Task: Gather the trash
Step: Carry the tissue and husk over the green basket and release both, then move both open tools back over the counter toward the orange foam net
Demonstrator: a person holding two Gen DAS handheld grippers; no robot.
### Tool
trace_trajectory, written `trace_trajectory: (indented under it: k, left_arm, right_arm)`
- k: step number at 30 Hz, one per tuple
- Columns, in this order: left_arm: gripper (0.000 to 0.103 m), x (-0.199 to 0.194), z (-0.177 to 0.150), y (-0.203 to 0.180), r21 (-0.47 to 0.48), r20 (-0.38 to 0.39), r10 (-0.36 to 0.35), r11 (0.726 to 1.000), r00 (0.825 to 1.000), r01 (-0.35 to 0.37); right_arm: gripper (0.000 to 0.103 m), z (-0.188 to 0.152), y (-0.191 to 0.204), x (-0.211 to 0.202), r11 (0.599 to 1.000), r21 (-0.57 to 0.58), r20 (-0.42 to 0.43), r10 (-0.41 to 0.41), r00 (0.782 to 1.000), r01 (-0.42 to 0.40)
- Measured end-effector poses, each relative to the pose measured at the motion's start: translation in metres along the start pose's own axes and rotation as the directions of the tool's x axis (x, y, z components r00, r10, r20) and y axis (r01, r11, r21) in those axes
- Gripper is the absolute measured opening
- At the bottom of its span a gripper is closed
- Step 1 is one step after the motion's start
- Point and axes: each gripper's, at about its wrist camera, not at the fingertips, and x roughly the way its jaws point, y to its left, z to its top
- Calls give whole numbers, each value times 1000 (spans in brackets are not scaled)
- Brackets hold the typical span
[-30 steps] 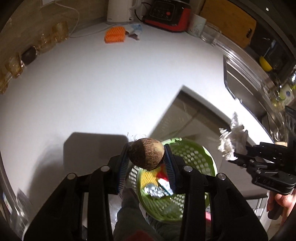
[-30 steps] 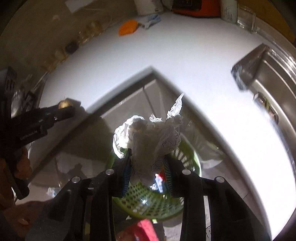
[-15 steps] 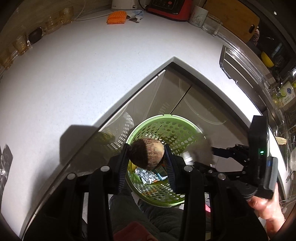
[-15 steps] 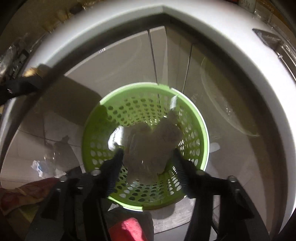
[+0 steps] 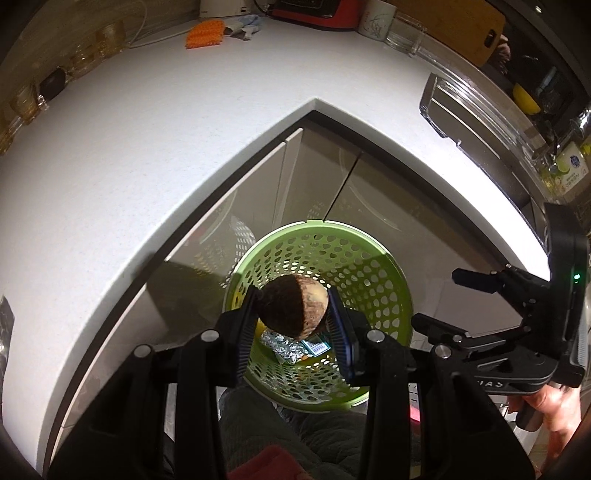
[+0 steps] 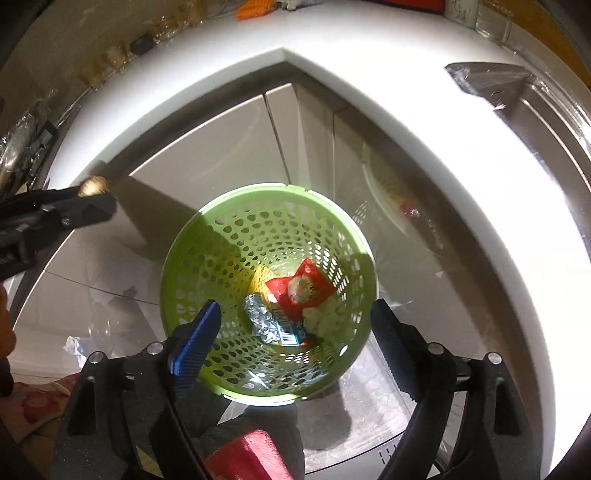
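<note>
A green perforated basket [image 5: 391, 280] [image 6: 192, 266] stands on the floor below the white counter corner. My left gripper [image 5: 292, 314] is shut on a round brown ball-like piece of trash [image 5: 291, 312] and holds it above the basket. My right gripper [image 6: 295, 321] is open and empty over the basket. Inside lie a crumpled white paper [image 6: 323, 319], a red packet [image 6: 303, 288], foil [image 6: 260, 317] and a yellow item [image 6: 258, 282]. The right gripper also shows at the right of the left wrist view [image 5: 461, 306].
The white counter [image 5: 147, 155] wraps around the corner above glossy cabinet doors [image 5: 317, 173]. An orange scrubber [image 5: 205, 33], a red appliance [image 5: 314, 11], a mug [image 5: 371, 22] and glass jars [image 5: 92, 48] stand at the back. A sink [image 5: 476, 129] lies at the right.
My right gripper opened over the basket and the crumpled paper dropped in. My left gripper moved with the brown ball from above the counter edge to above the basket.
</note>
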Motion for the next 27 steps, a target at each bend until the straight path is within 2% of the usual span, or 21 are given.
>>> trace_trajectory:
  k: [3, 20, 22, 24, 27]
  left_arm:
    - [37, 6, -1, -5, 20, -11, -5, 1000, 1000, 5]
    - [37, 46, -21, -18, 60, -127, -35, 997, 991, 43]
    - [43, 48, -24, -18, 59, -143, -37, 997, 989, 46]
    - [61, 46, -24, -18, 62, -137, -32, 997, 990, 41]
    - [73, 39, -21, -20, 78, -111, -22, 996, 994, 31]
  right_arm:
    - [88, 0, 0, -7, 1000, 4, 12, -7, 1000, 7]
    - [89, -8, 1, -21, 999, 38, 19, -29, 999, 28]
    - [89, -8, 2, -20, 999, 36, 17, -29, 999, 29]
    - [89, -7, 3, -20, 999, 36, 19, -29, 999, 29]
    - [89, -6, 3, -22, 999, 39, 25, -30, 999, 29]
